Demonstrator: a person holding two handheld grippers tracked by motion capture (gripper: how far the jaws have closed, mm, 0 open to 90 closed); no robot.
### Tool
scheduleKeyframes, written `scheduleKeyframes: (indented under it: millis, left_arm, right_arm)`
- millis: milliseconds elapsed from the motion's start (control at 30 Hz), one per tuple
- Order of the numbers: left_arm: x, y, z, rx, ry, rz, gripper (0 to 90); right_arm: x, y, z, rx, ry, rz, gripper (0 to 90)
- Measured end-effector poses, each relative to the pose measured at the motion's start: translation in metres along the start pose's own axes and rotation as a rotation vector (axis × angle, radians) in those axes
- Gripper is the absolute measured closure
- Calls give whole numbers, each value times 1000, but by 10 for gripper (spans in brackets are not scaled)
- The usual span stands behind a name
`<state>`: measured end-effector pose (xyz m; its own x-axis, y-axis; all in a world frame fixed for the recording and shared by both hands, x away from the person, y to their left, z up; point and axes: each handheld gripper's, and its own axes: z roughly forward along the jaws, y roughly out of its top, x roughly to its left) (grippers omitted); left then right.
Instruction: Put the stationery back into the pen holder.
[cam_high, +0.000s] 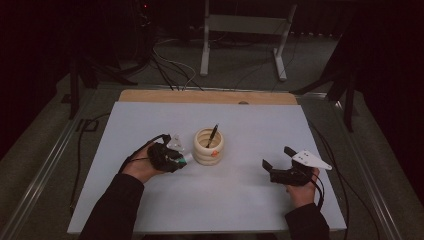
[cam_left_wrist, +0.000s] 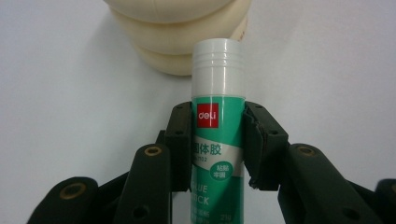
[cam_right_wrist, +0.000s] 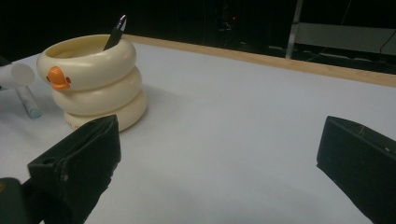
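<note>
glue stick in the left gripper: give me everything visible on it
The glue stick is a plastic-looking cylinder with a green body and a ribbed white cap, which is on. A red "deli" logo sits above white Chinese characters and part of the words "glue stick". The left gripper has its jaws shut on the body's two sides, below the cap. The capped end points toward the cream ringed pen holder, close beside it; whether they touch cannot be told.

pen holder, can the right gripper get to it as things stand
Probably yes: the right gripper is open and holds nothing, with bare table between it and the pen holder.
</note>
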<state>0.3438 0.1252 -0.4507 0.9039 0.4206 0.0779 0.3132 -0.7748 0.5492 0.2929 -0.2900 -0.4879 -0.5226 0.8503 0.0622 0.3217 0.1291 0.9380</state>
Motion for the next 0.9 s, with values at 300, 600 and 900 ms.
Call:
scheduleKeyframes:
  millis: [300, 600, 900]
  left_arm:
    - [4, 9, -12, -82, 1, -23, 665]
    - [9, 19, -21, -139, 8, -34, 665]
    - [17, 27, -25, -223, 3, -84, 664]
  right_arm:
    - [0, 0, 0, 2, 0, 0, 0]
    - [0, 0, 1, 3, 2, 2, 0]
    - [1, 0, 1, 3, 2, 1, 0]
